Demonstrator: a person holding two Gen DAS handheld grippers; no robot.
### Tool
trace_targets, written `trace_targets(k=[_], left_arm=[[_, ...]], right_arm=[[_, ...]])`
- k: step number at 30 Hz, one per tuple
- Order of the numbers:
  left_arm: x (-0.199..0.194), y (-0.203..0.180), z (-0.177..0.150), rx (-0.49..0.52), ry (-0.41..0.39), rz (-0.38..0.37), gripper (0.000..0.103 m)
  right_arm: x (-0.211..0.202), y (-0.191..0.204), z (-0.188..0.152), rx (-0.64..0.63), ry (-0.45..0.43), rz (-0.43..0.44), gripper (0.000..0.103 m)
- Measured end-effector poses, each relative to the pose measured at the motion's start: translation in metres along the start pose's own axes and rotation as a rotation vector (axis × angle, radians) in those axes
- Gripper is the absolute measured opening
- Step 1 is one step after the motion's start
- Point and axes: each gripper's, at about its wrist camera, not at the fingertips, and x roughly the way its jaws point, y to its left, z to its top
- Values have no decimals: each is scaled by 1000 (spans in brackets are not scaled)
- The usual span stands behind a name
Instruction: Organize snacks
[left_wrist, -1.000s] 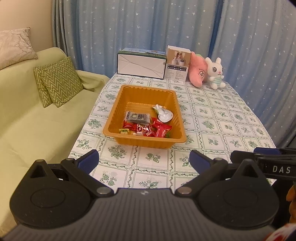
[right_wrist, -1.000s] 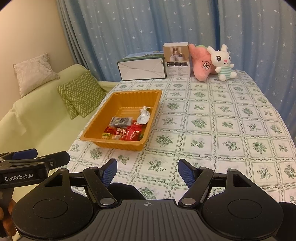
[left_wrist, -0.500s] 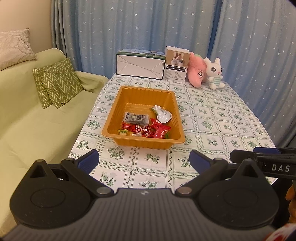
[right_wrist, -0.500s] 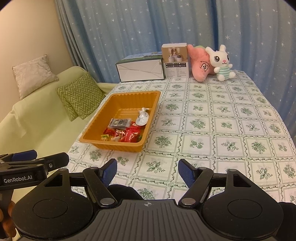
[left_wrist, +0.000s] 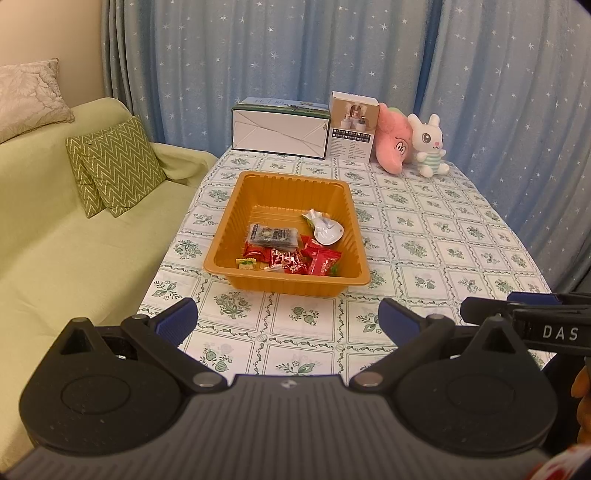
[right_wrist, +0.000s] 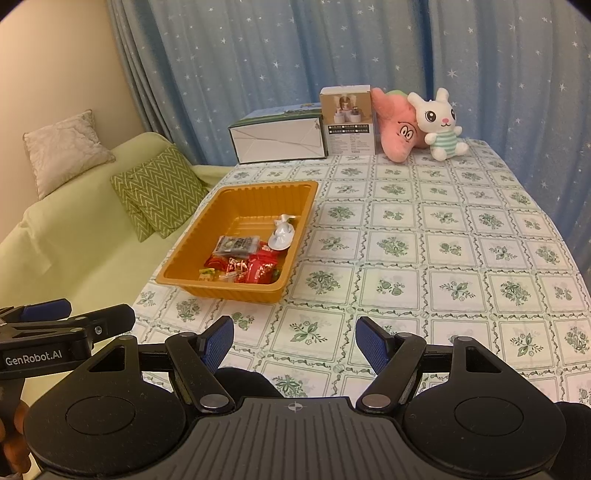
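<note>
An orange tray (left_wrist: 291, 186) (right_wrist: 184, 278) sits on the table's left side. In it lie a dark snack packet (left_wrist: 273, 235) (right_wrist: 236, 244), several red candy wrappers (left_wrist: 314, 260) (right_wrist: 258, 269), a small yellow-green candy (left_wrist: 245, 263) and a white wrapper (left_wrist: 327, 230) (right_wrist: 282, 236). My left gripper (left_wrist: 286, 319) is open and empty, held back from the tray above the table's near edge. My right gripper (right_wrist: 295, 341) is open and empty, to the right of the tray's near corner. Each gripper shows at the edge of the other's view.
A white box (left_wrist: 279, 129), a small carton (left_wrist: 352, 127), a pink plush (left_wrist: 393, 147) and a white bunny plush (left_wrist: 428, 146) stand along the table's far edge. A green sofa with zigzag cushions (left_wrist: 118, 166) is on the left. Blue curtains hang behind.
Both grippers have drawn back a little from the tray, so it looks slightly farther away. Both stay open and empty.
</note>
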Motion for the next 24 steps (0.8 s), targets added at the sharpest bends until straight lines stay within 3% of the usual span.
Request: trace_targets(k=[24], left_arm=[[1, -3, 0, 5, 1, -6, 103]], right_arm=[[0, -2, 0, 6, -3, -2, 73]])
